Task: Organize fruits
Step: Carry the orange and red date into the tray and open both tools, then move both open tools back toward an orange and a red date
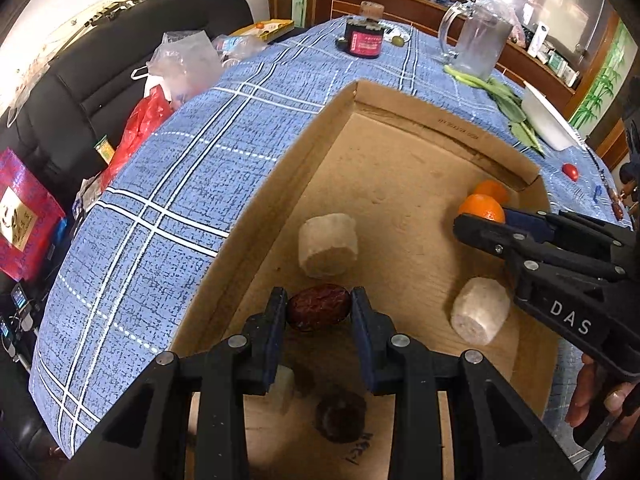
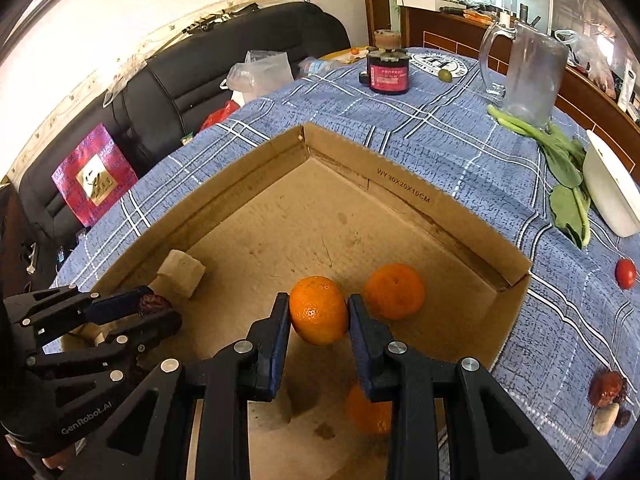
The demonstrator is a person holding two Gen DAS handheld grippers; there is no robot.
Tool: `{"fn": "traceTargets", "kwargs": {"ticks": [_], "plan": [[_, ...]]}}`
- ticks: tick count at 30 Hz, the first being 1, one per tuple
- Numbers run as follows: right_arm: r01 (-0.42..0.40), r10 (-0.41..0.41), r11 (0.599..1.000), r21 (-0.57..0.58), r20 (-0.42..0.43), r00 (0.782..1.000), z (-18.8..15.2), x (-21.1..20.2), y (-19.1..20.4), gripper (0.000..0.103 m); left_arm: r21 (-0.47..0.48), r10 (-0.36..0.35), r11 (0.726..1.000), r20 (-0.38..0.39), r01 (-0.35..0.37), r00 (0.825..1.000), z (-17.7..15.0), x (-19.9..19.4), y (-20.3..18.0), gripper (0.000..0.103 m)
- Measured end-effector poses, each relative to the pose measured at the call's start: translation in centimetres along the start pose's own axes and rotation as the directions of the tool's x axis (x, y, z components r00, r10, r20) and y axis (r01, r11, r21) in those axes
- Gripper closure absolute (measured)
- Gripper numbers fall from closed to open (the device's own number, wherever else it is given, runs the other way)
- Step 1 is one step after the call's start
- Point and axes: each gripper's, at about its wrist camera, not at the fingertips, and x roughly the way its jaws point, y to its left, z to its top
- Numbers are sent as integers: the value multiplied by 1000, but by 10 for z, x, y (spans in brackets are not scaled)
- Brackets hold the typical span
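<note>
Glass pitcher (image 2: 528, 76), dark jar (image 2: 389, 70), leafy greens (image 2: 560, 160) on blue plaid tablecloth (image 2: 460, 136)

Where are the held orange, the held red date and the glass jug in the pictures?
orange (image 2: 318, 310): right wrist view, middle of its peel between the fingers.
red date (image 1: 319, 307): left wrist view, middle of its wrinkled skin.
glass jug (image 1: 478, 46): left wrist view, middle of its clear wall.

Three oranges (image 2: 319, 310) are counted in the cardboard box (image 2: 404, 194): one gripped, one just right of it, one near. Pale cylindrical pieces (image 1: 327, 245) in the box number three, and red dates (image 1: 319, 306) two. On the cloth to the right lies one small red tomato (image 2: 625, 273).
</note>
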Motion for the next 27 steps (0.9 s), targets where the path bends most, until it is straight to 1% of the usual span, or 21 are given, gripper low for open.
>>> {"fn": "traceTargets", "kwargs": {"ticks": [6,7,9,14,17,20,22,27], "plan": [[7,-7,1000,-1,-18,1000,-2,7,-1,71,12,27,1000,8,-27,1000,0,3,-3,72],[8,-8,1000,1,-16,1000,-2,7,-1,70,13,29,999,8,-29,1000,0,3,-3,72],[13,-13,1000,3,-24,1000,-2,8,-1,64,11,29,1000,5,-29,1000,0,3,-4,71],[27,-28,1000,-2,-17,999,-4,3,1,63,10,36,999,3,-36,999,-3,0,-2,70],[33,-33,999,2,-6,999,-7,-6,1,63,9,39,999,13,-39,999,-6,-6,-2,65],[38,-38,999,10,7,999,-11,-17,0,63,10,58,998,41,-59,997,-9,-15,-3,62],[44,-44,999,17,16,999,-15,-26,0,63,11,69,997,56,-70,996,-12,-21,-4,57],[52,-54,998,41,46,998,-30,-53,-4,63,27,87,996,85,-90,993,-23,-34,-11,55]]}}
